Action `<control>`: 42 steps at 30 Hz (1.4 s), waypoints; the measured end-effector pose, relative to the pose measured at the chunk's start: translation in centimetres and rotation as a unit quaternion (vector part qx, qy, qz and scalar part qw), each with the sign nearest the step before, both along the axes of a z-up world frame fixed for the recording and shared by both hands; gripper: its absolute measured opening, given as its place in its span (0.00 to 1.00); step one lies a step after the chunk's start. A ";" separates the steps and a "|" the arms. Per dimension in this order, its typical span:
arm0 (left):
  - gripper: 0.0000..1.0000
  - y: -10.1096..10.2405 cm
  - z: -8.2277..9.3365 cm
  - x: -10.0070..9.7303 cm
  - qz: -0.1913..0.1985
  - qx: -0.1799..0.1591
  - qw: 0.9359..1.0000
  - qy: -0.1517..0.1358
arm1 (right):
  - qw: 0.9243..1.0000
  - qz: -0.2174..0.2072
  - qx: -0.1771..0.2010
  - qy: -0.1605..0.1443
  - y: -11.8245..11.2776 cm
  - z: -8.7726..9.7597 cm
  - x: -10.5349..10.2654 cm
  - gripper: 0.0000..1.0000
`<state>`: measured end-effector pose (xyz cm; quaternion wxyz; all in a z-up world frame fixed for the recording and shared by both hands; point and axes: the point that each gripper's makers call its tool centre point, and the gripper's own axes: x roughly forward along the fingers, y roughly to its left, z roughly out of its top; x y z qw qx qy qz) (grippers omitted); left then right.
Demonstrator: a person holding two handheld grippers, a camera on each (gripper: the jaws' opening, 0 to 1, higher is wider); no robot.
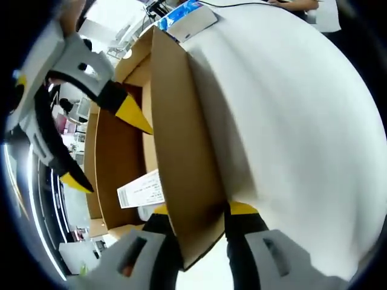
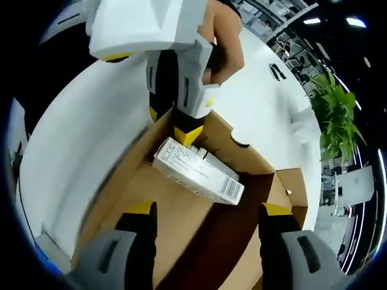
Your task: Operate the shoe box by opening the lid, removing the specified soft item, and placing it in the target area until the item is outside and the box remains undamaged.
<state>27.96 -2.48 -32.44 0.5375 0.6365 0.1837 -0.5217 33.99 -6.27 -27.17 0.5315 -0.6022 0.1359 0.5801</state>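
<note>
The left gripper (image 1: pixel 196 211) has the shoe box (image 1: pixel 121 157) by its edge: in the left gripper view its two yellow-tipped fingers (image 1: pixel 242 209) sit one on each side of a brown cardboard wall (image 1: pixel 184 145), pinched narrow on it, and the panel runs up and away between them. To the left of that wall the box is open, its brown inside in plain sight, with a white printed label (image 1: pixel 140 188) lying low in it. To the right spreads the white table (image 1: pixel 290 109), and at its far end sits a white and blue object (image 1: pixel 188 19).

The right gripper (image 1: pixel 106 145) comes in from the upper left of that same view, reaching over the open box with its yellow tips spread well apart, nothing between them.

Switch to the right gripper view and its own fingers (image 2: pixel 140 212) rise wide from the bottom, apart and holding nothing, aimed down into the box. Just beyond them, inside the box, lies a small white carton (image 2: pixel 196 171) with a barcode on its end, tilted across the floor of the box. Above it the left gripper comes down from the top, held in a person's hand (image 2: pixel 221 45), its yellow tip on the box's rim right beside the carton. A potted green plant (image 2: pixel 335 121) stands off to the right, past the table.
</note>
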 end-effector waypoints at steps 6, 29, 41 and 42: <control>0.26 0.0 0.0 -0.7 0.001 0.001 1.000 -0.001 | 0.999 0.016 -0.035 -0.022 0.8 -0.5 0.8 0.70; 0.25 0.0 -0.1 -0.6 -0.003 0.001 1.000 0.001 | 0.986 0.066 -0.142 -0.050 1.9 -2.5 2.0 0.68; 0.25 0.1 -0.2 -0.3 -0.004 0.001 1.000 0.000 | 0.983 0.073 -0.167 -0.025 2.7 -4.3 1.7 0.57; 0.25 0.1 -0.2 -0.2 -0.004 0.001 1.000 0.000 | 0.983 0.073 -0.167 -0.022 2.7 -4.5 1.6 0.55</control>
